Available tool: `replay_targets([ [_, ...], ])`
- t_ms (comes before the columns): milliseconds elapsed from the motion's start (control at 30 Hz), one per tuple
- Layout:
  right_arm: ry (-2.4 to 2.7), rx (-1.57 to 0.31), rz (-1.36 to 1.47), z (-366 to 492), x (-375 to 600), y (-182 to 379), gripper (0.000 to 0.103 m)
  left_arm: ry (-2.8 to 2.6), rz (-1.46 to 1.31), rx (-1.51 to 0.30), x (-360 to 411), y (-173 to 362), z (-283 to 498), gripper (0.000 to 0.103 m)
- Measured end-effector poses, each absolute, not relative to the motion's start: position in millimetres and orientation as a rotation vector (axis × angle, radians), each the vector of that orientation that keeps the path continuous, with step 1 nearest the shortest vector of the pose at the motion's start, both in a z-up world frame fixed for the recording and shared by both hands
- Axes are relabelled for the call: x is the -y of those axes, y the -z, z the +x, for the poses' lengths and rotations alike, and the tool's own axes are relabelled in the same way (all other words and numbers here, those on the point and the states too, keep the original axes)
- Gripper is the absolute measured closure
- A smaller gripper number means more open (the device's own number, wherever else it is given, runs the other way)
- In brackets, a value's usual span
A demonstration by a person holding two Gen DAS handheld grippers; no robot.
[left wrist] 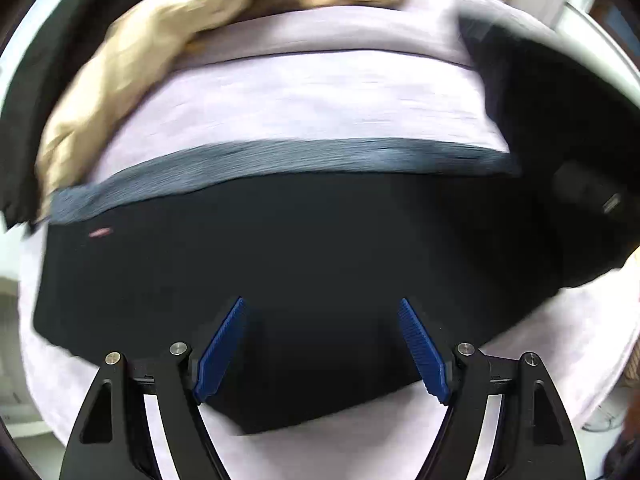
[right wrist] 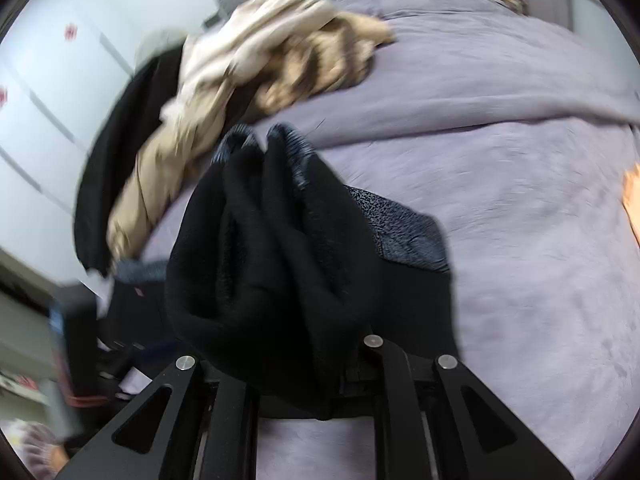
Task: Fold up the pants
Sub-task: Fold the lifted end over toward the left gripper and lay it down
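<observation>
Black pants (left wrist: pixel 300 264) with a grey ribbed waistband (left wrist: pixel 280 160) lie flat on a lilac bedspread (left wrist: pixel 320 100). My left gripper (left wrist: pixel 322 320) is open, its blue pads (left wrist: pixel 224 348) spread just above the near part of the pants, holding nothing. In the right wrist view my right gripper (right wrist: pixel 304 360) is shut on a bunched part of the black pants (right wrist: pixel 280 260), which drapes over the fingers and hides them. The grey patterned lining (right wrist: pixel 404 236) shows beside the bunch.
A heap of beige and cream clothes (right wrist: pixel 256 76) lies at the far left of the bed (right wrist: pixel 500 200). Another black garment (left wrist: pixel 560 120) lies at the right, and one (right wrist: pixel 116 152) hangs over the bed's left edge. White wardrobe doors (right wrist: pixel 52 92) stand at the left.
</observation>
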State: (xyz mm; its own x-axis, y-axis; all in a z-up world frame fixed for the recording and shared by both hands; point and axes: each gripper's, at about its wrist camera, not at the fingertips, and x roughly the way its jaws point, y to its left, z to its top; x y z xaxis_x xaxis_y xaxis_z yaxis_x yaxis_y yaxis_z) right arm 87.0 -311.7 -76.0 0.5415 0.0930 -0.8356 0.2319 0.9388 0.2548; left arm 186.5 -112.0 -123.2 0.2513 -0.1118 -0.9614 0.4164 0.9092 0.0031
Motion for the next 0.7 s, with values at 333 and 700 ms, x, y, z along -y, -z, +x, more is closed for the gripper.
replay_targets([
  [333,0.068,-1.144,-0.069,115,167,106,0.040,0.210,0.215,-1.320,1,136,223,0.024],
  [700,0.080,-1.048,1.029,27,352,122,0.042,0.434,0.141,-1.339,61,111,212,0.024],
])
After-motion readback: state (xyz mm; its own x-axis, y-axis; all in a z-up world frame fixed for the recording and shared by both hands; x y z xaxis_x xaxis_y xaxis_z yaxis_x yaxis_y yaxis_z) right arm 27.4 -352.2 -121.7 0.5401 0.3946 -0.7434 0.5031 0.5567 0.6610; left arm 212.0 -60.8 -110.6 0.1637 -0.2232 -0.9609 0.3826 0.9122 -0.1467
